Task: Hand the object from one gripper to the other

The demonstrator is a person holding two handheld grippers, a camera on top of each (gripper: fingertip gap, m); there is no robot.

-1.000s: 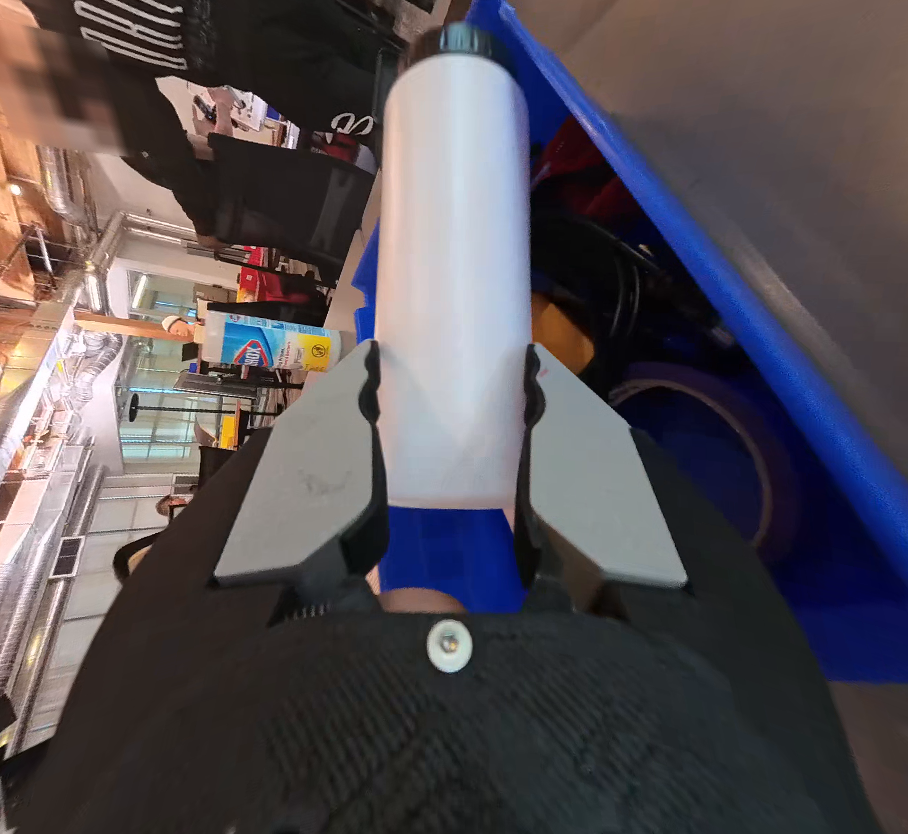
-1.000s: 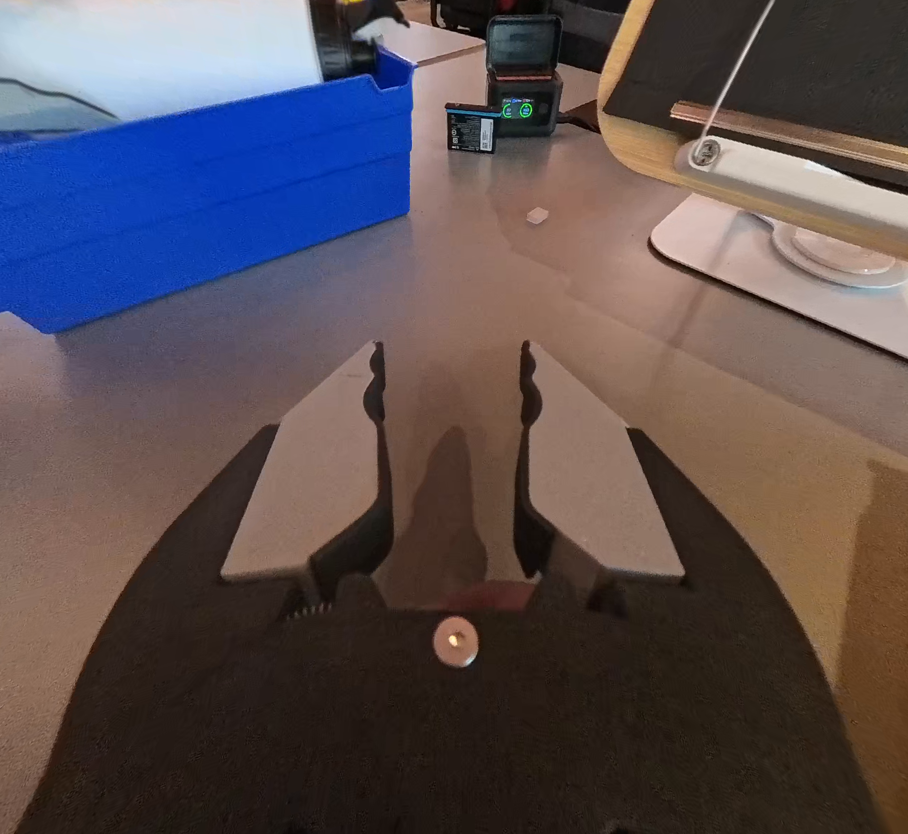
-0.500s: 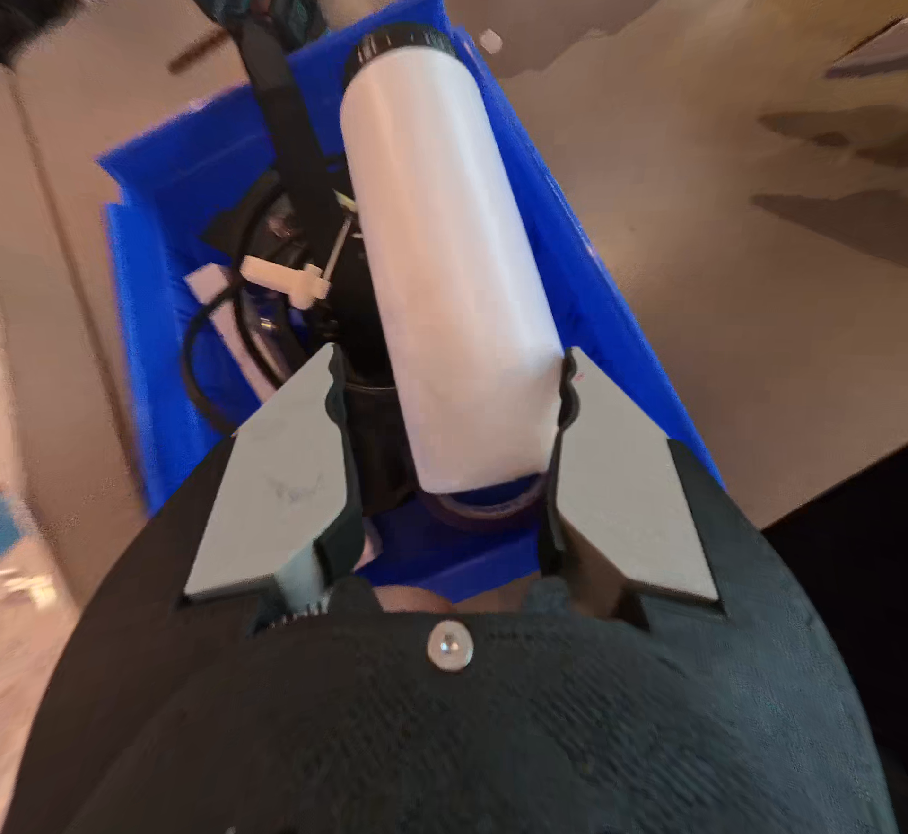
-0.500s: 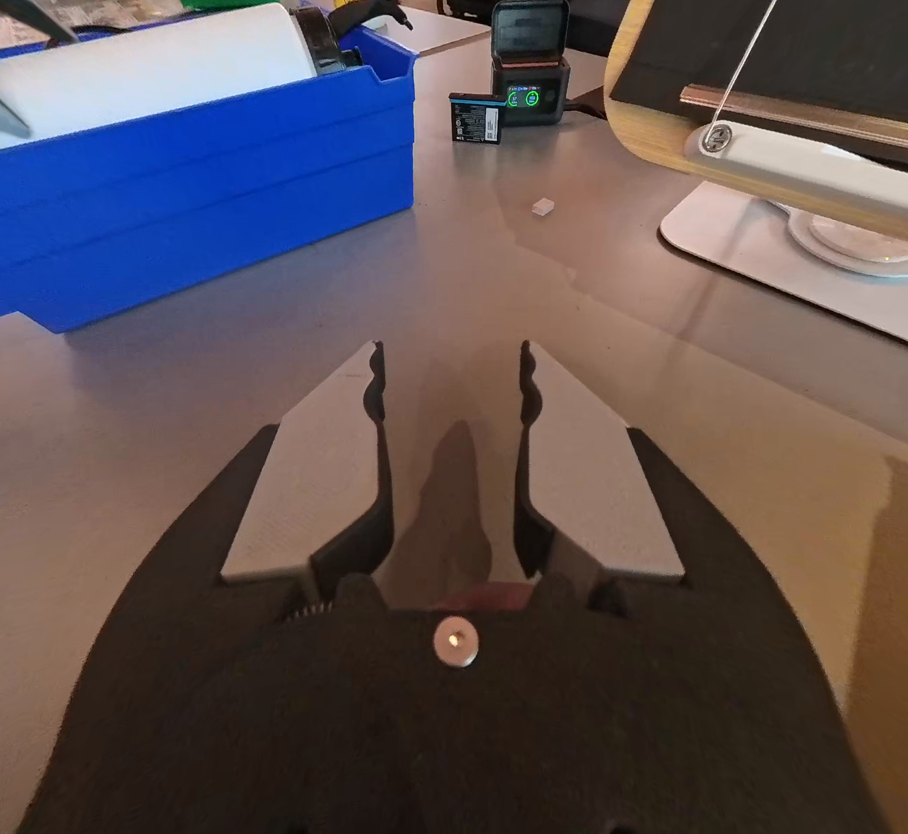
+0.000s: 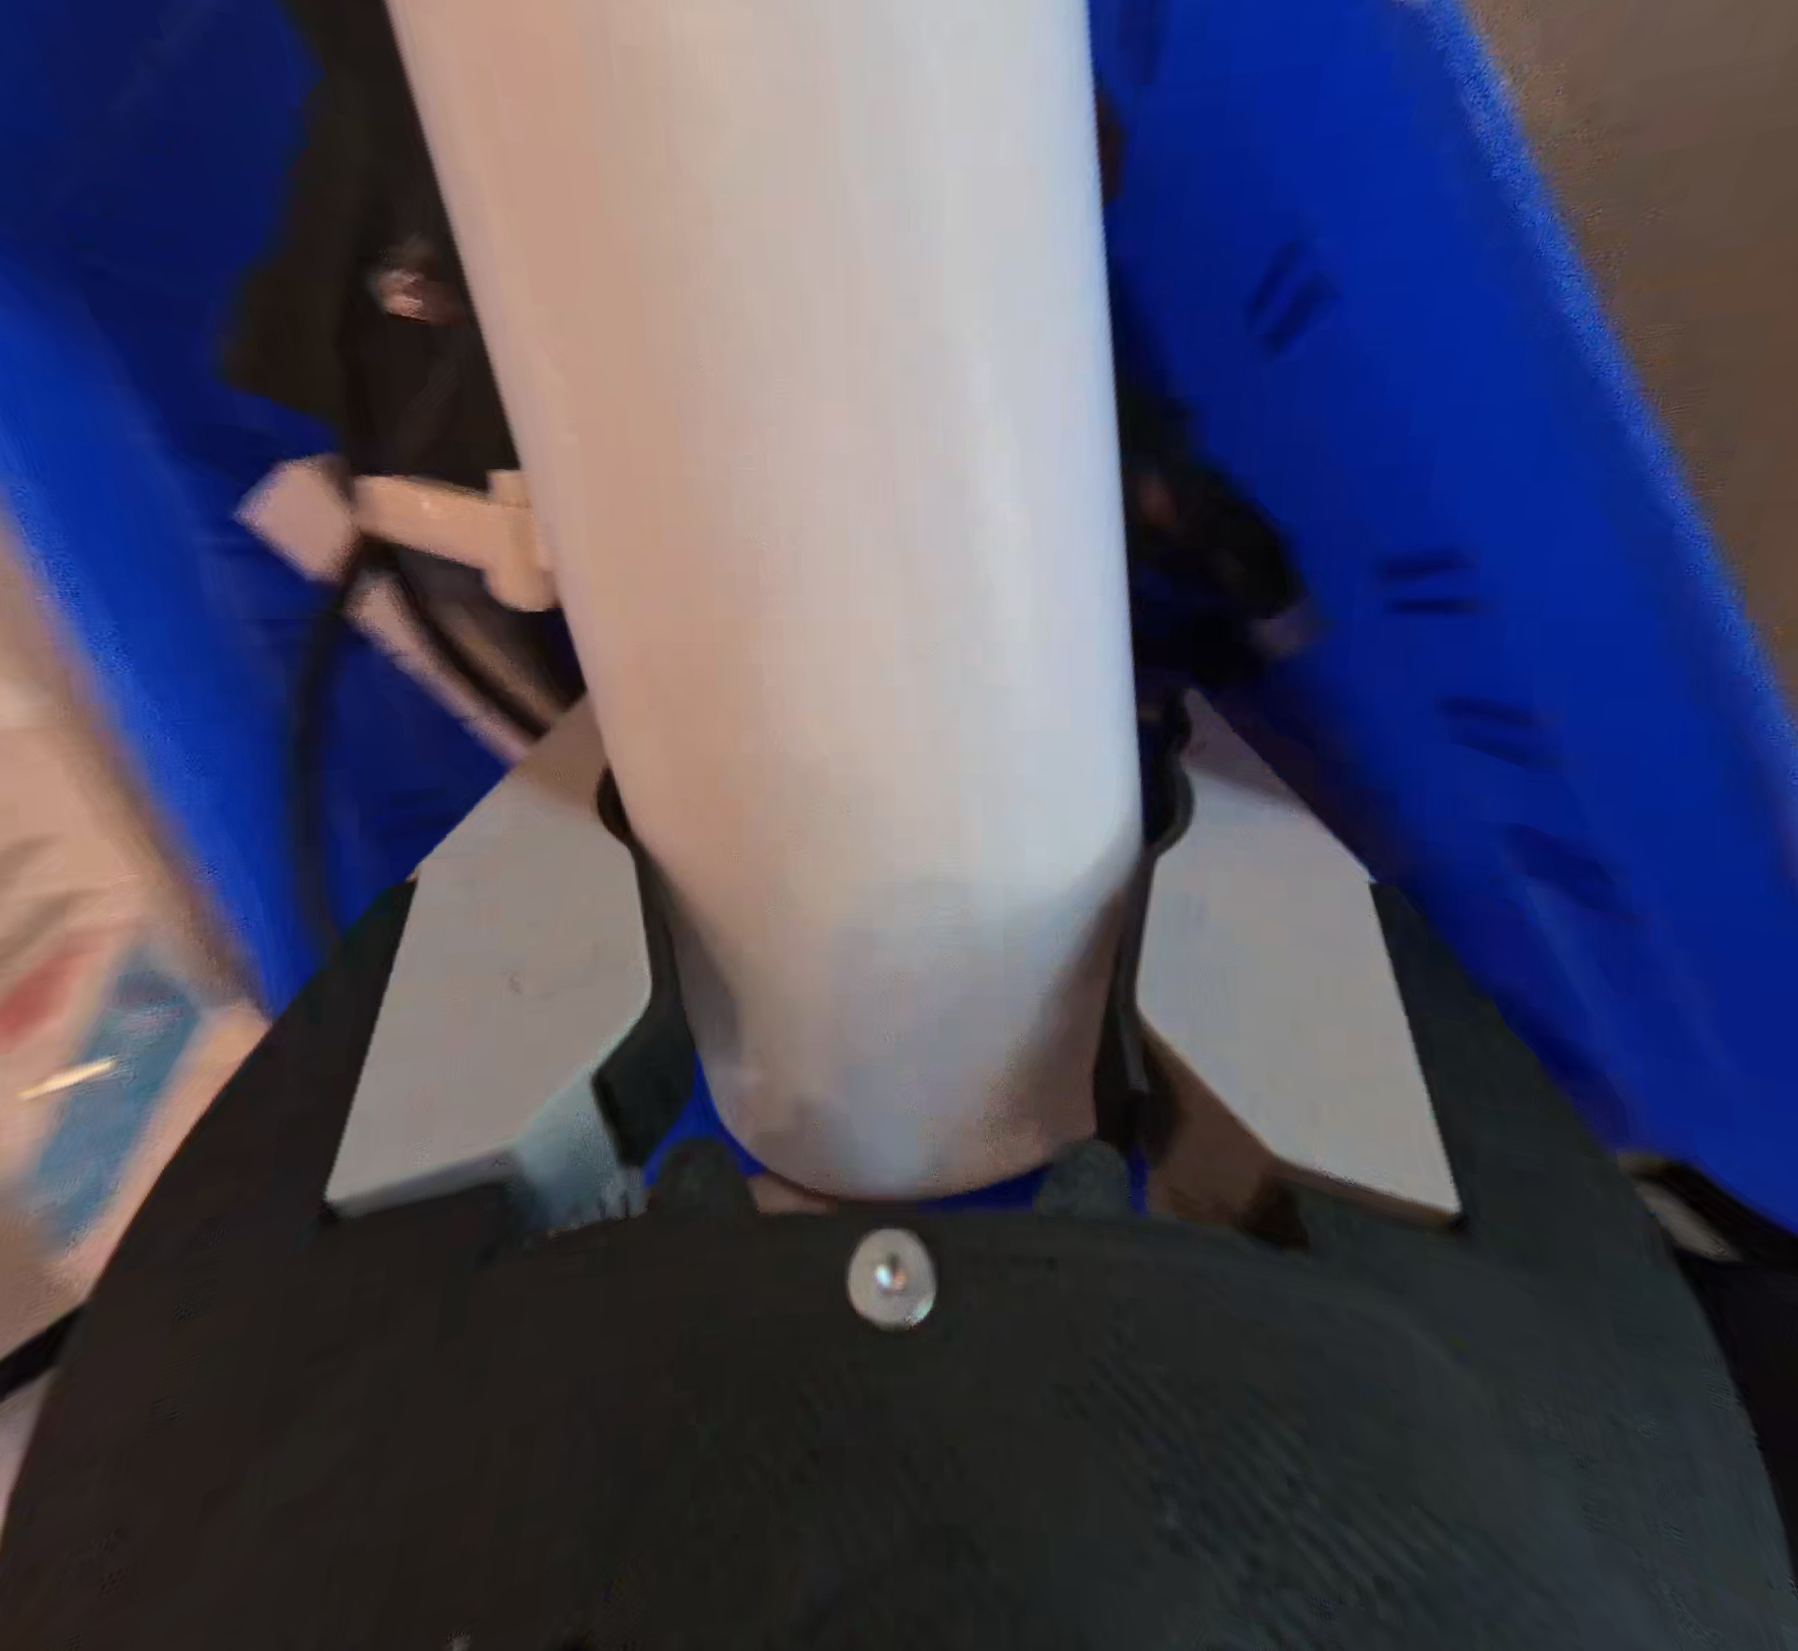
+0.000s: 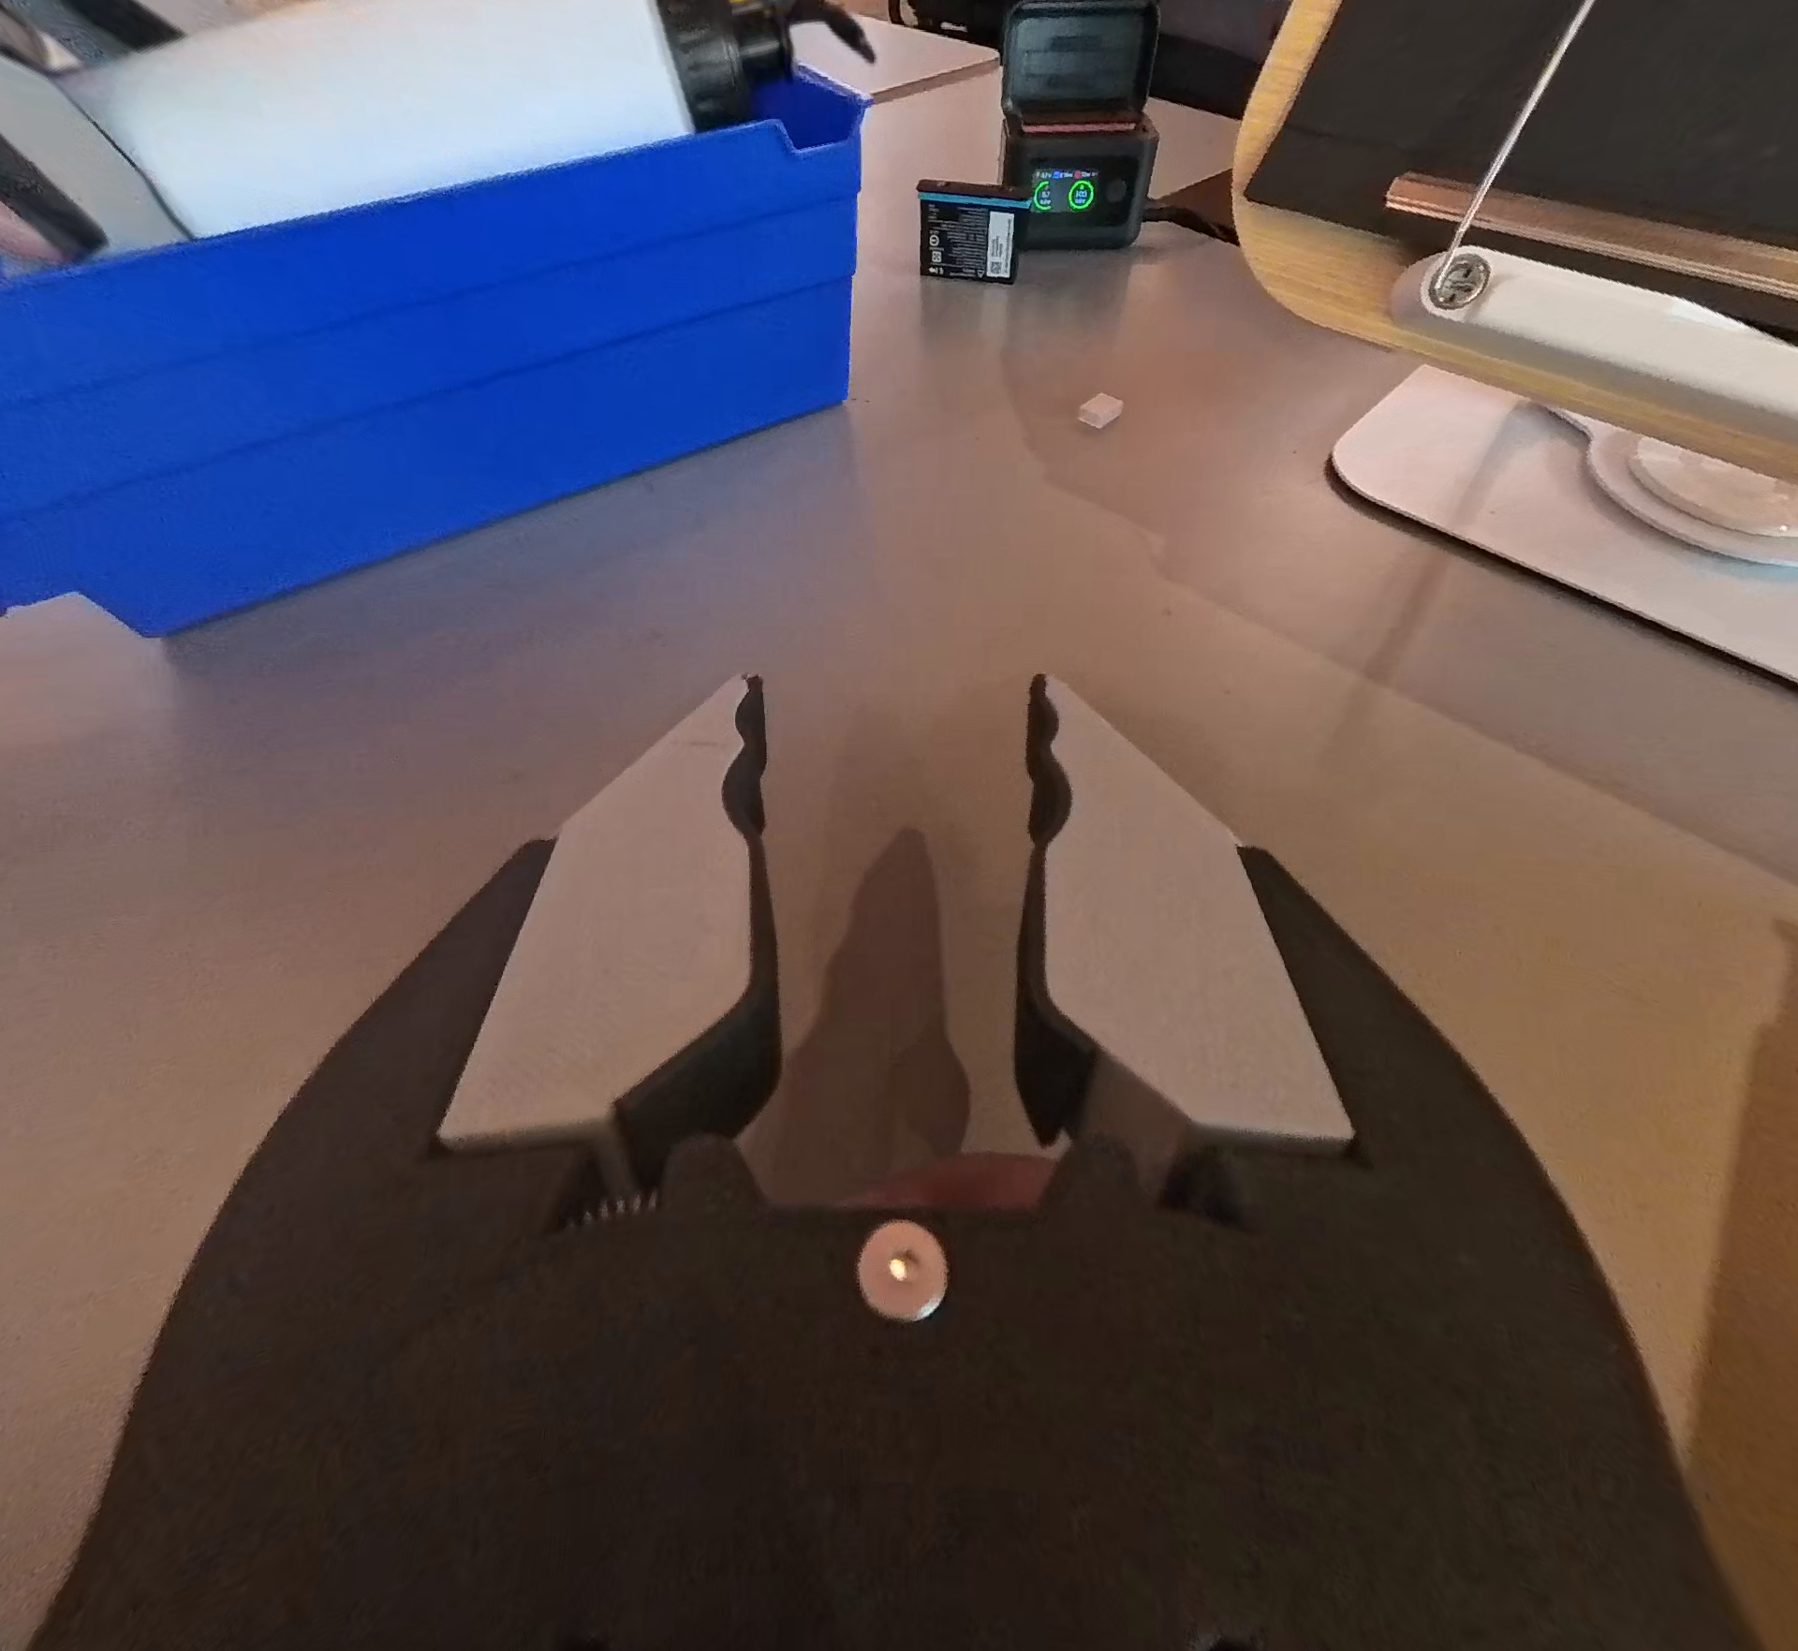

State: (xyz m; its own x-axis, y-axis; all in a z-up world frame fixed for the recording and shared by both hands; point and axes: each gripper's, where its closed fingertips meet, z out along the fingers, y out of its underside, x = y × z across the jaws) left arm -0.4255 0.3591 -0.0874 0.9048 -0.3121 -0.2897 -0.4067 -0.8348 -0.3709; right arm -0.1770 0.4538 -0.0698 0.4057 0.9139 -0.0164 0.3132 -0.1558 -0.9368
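Clamping a white bottle (image 5: 808, 456) over the blue bin (image 5: 1459, 476), the left tool (image 5: 881, 787) — right tool (image 6: 895, 709) parted, empty, bin (image 6: 428, 359) at ten o'clock.

Left gripper (image 5: 881, 787): black rough body, wide like a fan, w/ one round silver screw in the middle. Two flat grey fingers (image 5: 506, 1001), pointy, black wavy edges inside. Small teeth at base of one finger.

Right gripper (image 6: 895, 709): same look. Black body, silver screw, grey fingers (image 6: 623, 943), black bumpy inner edges.
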